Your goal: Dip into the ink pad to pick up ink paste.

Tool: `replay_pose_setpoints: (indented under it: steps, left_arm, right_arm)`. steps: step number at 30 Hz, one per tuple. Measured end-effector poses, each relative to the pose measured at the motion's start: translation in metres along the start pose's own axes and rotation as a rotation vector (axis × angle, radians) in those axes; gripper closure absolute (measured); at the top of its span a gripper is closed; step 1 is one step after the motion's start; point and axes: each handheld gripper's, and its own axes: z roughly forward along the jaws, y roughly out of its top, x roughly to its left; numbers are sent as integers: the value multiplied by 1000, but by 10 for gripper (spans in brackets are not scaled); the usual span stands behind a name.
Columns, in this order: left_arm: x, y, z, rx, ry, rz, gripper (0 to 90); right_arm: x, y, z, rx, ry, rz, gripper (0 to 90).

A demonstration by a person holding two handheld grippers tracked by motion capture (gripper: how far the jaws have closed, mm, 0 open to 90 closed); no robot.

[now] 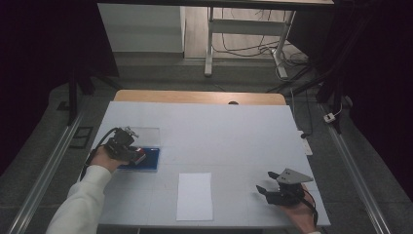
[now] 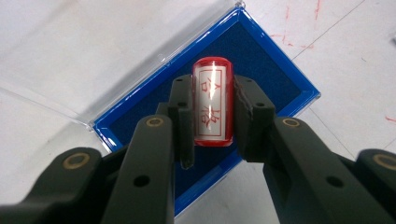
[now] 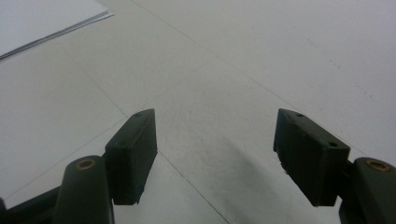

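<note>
**Mara:** High view first: the left gripper (image 1: 127,145) sits over the blue ink pad (image 1: 146,159) near the table's (image 1: 234,131) left edge; something red shows at its tip.

**Joss:** That red thing is the stamp (image 2: 213,102); in the left gripper view it is a clear red cylinder with red characters on its face, standing between the two black pads (image 2: 183,116); both pads press its sides, so the left gripper (image 2: 213,122) is clamped on the stamp.

**Mara:** And where is the stamp against the pad?

**Joss:** It hangs over the dark blue felt of the ink pad (image 2: 275,79), inside the blue frame; whether its lower end touches the felt I cannot tell; the pad's clear lid (image 2: 60,93) lies flipped open beside it, flat on the table.

**Mara:** The right side?

**Joss:** The right gripper (image 1: 271,183) rests low at the near right of the table, well apart from the ink pad; in the right gripper view its jaws stand wide with bare table (image 3: 224,79) between them; it is released, holding nothing.

**Mara:** Between the two hands?

**Joss:** A white sheet of paper (image 1: 195,196) lies flat near the table's front edge; its corner (image 3: 42,23) shows in the right gripper view, off to the upper left of the right gripper (image 3: 215,154).
</note>
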Motion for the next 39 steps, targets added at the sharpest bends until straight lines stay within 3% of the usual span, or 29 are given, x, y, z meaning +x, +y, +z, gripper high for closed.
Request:
replay_pose_setpoints:
  steps: [16,31,36,39]
  left_arm:
    - [-8,1,3,9,46,12,711]
    - [-10,-3,3,-13,54,1,710]
    - [0,-7,-2,-62,-5,-36,706]
    - [0,-10,-4,-76,4,-22,705]
  right_arm:
    - [1,0,2,2,3,-1,299]
    - [1,0,1,9,1,-2,300]
    - [1,0,1,7,-4,1,299]
    - [1,-1,0,-3,10,11,299]
